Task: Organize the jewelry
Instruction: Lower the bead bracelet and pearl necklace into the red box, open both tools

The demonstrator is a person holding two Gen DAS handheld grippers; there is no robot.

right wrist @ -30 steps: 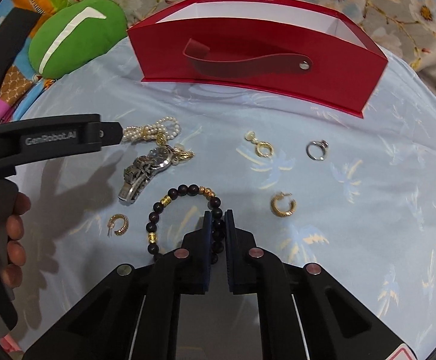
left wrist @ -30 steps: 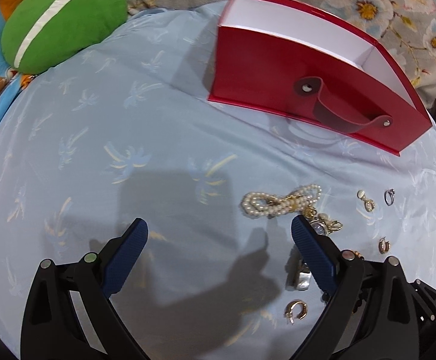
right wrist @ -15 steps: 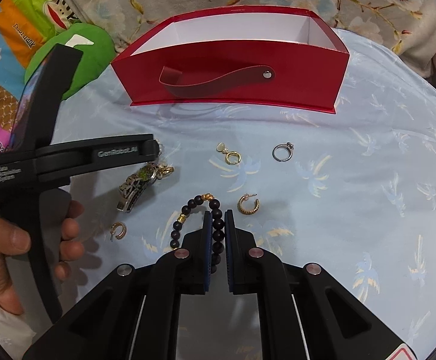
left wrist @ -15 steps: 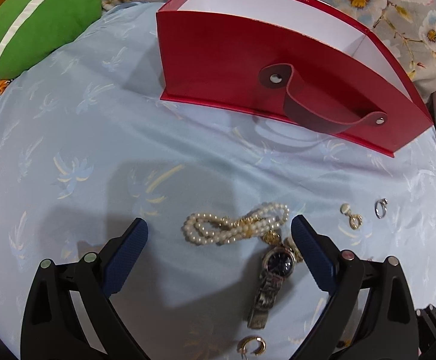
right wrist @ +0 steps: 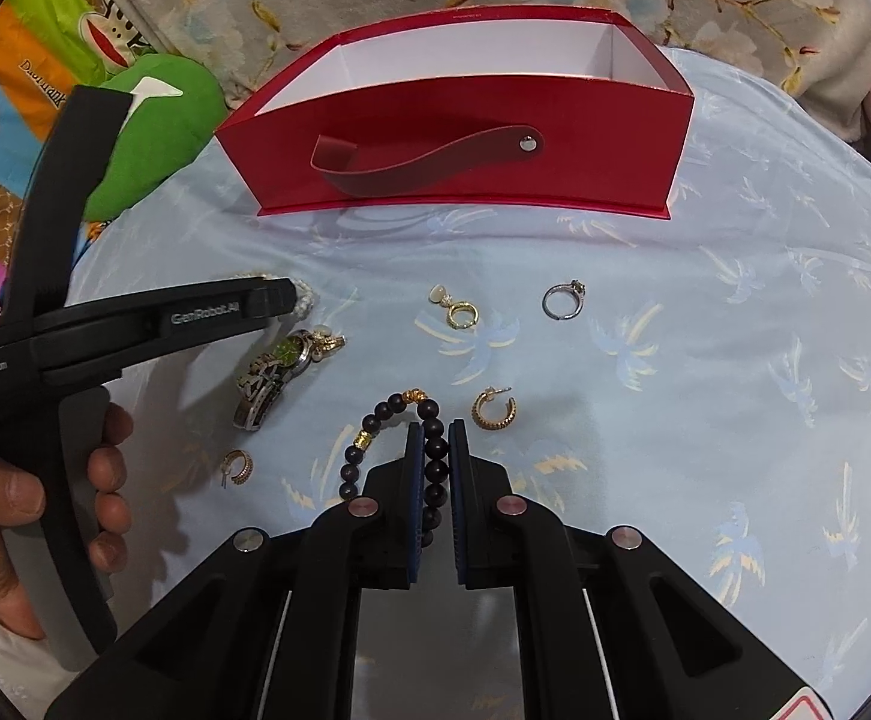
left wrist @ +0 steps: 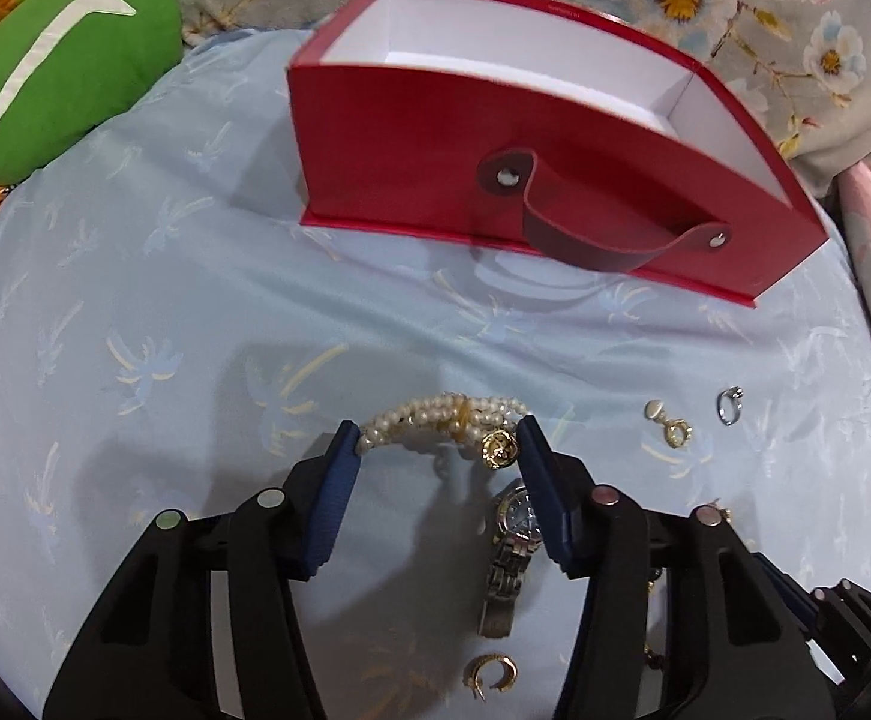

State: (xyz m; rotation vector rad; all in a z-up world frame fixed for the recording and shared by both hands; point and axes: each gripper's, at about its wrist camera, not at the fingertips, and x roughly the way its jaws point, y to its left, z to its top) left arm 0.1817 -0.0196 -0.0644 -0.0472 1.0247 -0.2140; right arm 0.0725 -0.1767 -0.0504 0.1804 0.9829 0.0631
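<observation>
Closing around a pearl bracelet [left wrist: 435,417], the left gripper [left wrist: 438,441] has its blue pads at either end of the bunched strands, which lie on the pale blue palm-print sheet [left wrist: 135,312] — the left pad touches the pearls, and whether the right one presses yet cannot be told. A gold charm [left wrist: 498,450] hangs just inside the right pad, and a steel wristwatch [left wrist: 510,546] lies between the fingers, nearer the camera. The right gripper [right wrist: 435,438] is clamped on a dark bead bracelet [right wrist: 375,429], its loop trailing left onto the sheet.

Loose pieces sit around it: a gold hoop earring [right wrist: 494,409] just right of the fingertips, a second hoop [right wrist: 237,467] toward the sheet's left edge, a drop earring [right wrist: 458,307] and a silver ring [right wrist: 562,300] further back, mid-sheet. An open red box [right wrist: 465,162] with a strap handle stands toward the sheet's far edge, well apart from the jewellery. A green cushion [left wrist: 57,66] rests at the far left corner — a person's hand [right wrist: 21,516] grips the left tool's handle.
</observation>
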